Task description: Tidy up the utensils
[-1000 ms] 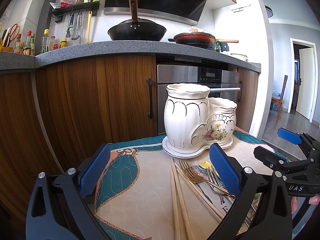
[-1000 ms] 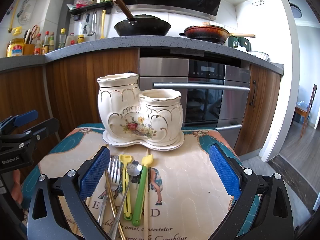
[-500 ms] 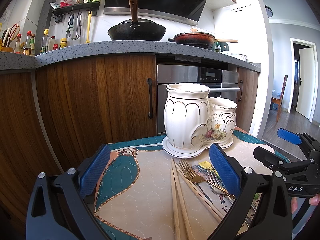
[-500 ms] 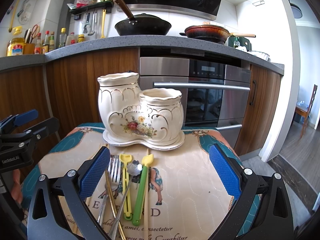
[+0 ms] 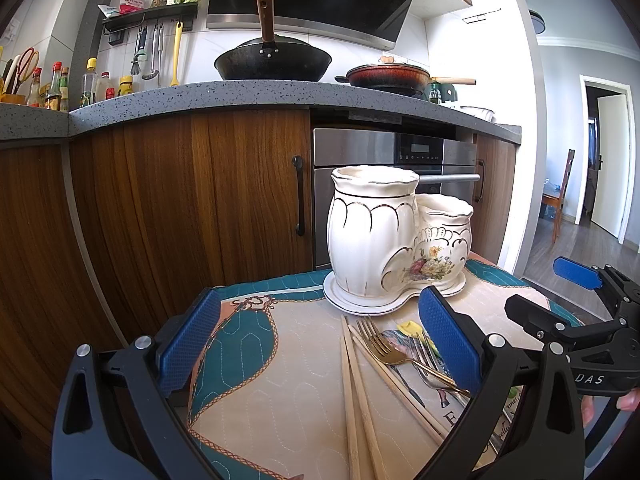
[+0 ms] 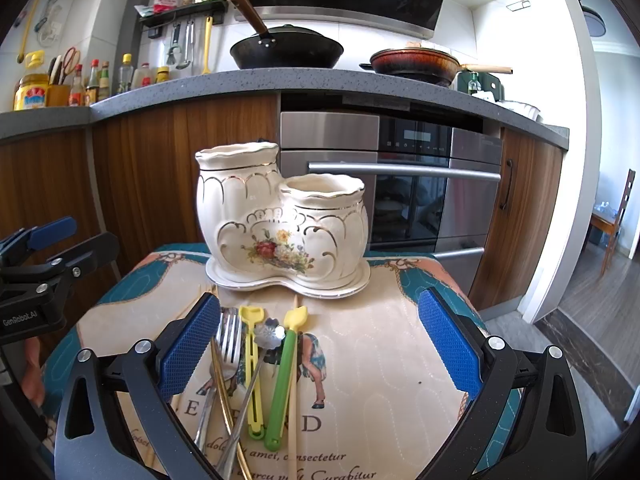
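Note:
A white ceramic double utensil holder with gold trim and flowers stands on its saucer at the far side of a quilted mat. Loose utensils lie in front of it: wooden chopsticks, a gold fork, a silver fork, a yellow utensil, a green-handled utensil and a flower-ended spoon. My left gripper is open and empty above the mat. My right gripper is open and empty over the utensils; it also shows in the left wrist view.
Behind the mat are wooden cabinets and a steel oven under a grey counter with a black wok and a red pan. Bottles stand at the counter's left. A doorway opens at right.

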### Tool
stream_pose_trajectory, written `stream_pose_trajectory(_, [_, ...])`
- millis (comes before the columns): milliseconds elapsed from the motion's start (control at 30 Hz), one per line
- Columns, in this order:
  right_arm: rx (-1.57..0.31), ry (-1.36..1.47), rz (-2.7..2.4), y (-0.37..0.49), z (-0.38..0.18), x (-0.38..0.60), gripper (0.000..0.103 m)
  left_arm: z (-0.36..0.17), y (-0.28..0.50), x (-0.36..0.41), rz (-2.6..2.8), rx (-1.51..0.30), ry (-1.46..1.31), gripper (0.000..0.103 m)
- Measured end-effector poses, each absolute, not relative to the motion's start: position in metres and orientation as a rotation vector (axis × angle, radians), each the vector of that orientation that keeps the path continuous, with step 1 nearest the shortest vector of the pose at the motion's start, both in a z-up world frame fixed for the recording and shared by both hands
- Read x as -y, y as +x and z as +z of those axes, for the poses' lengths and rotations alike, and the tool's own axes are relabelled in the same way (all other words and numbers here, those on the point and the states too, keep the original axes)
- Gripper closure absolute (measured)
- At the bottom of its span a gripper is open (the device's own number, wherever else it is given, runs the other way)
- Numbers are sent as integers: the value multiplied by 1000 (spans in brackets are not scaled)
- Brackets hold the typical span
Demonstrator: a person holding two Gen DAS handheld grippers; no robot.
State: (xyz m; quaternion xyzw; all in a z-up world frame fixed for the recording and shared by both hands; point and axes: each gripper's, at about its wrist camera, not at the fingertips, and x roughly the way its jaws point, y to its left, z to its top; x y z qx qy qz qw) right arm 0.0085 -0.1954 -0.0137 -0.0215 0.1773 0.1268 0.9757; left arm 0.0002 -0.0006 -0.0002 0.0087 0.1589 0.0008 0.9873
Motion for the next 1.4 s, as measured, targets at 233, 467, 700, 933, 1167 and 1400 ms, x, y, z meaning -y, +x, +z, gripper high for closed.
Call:
stream_pose_trajectory(233, [-360, -38, 254, 8, -24, 195, 5, 0, 0, 1, 1, -319, 17, 5])
stream_pose_trajectory(467, [-349, -18, 227, 8, -17, 202, 5, -4, 4, -1, -34, -331, -13, 5])
stream_pose_trajectory(700, [-368, 58, 203, 10, -5, 226, 5, -10, 10, -4, -81, -404, -5, 5])
stream_pose_trajectory(933, [-428, 77, 240, 16, -4, 237, 5, -17, 25, -6, -79, -601, 80, 5])
stream_pose_trajectory(1167, [-508, 95, 303, 27, -11, 237, 5, -44, 31, -2, -41, -772, 173, 14])
stream_pose_trajectory(1400, [-533, 99, 311, 31, -12, 239, 5, -54, 38, 3, -72, -889, 210, 37])
